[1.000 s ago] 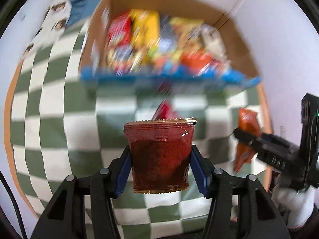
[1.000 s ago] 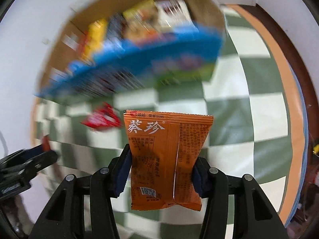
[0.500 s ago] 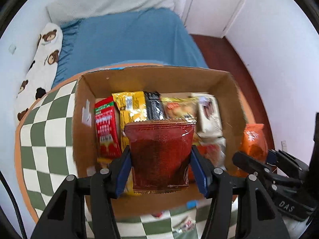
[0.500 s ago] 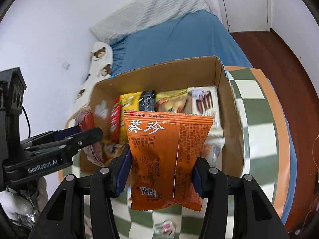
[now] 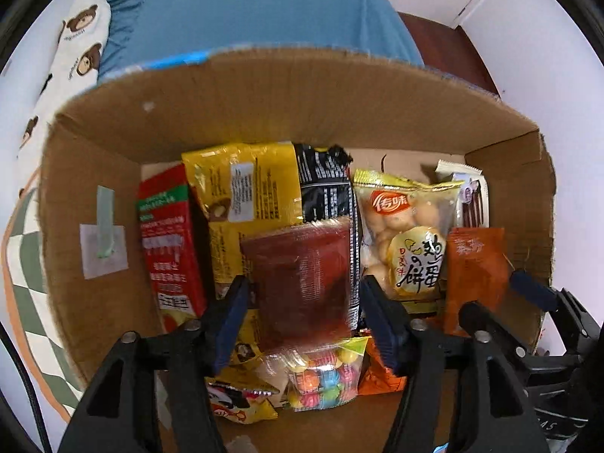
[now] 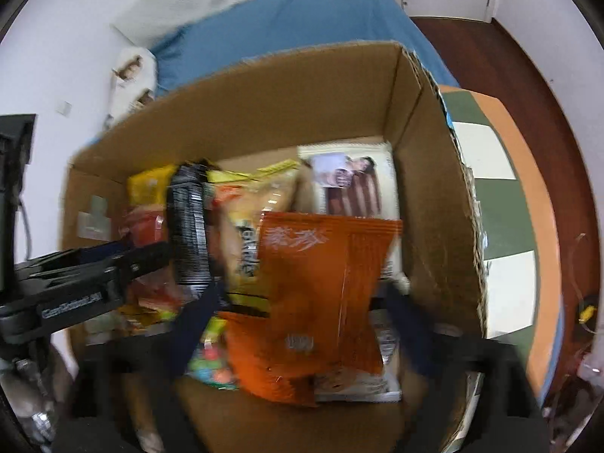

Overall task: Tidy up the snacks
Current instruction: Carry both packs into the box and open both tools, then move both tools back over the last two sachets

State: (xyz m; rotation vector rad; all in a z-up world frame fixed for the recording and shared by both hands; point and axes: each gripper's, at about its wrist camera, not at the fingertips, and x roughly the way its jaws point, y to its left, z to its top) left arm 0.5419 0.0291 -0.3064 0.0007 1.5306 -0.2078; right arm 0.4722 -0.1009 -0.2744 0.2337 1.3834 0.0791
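Both grippers are inside the open cardboard box (image 5: 264, 113) of snacks. My left gripper (image 5: 304, 294) has its jaws spread wide; the dark red packet (image 5: 302, 279) is blurred between them and touches neither pad. My right gripper (image 6: 302, 302) has its jaws wide apart too; the orange packet (image 6: 324, 287) sits blurred between them, over the snack pile. The orange packet (image 5: 473, 268) and the right gripper (image 5: 528, 294) show at the right of the left wrist view. The left gripper (image 6: 124, 256) shows at the left of the right wrist view.
The box holds a red carton (image 5: 170, 241), a yellow bag (image 5: 241, 196), a black packet (image 5: 324, 188), an egg-biscuit bag (image 5: 407, 238), a candy bag (image 5: 324, 377) and a white chocolate-stick pack (image 6: 351, 181). It stands on a green-checked table (image 6: 498, 204). A blue bed (image 5: 245, 11) lies behind.
Both grippers moved from above the table down into the box. Both jaws opened and let go of the red and orange packets.
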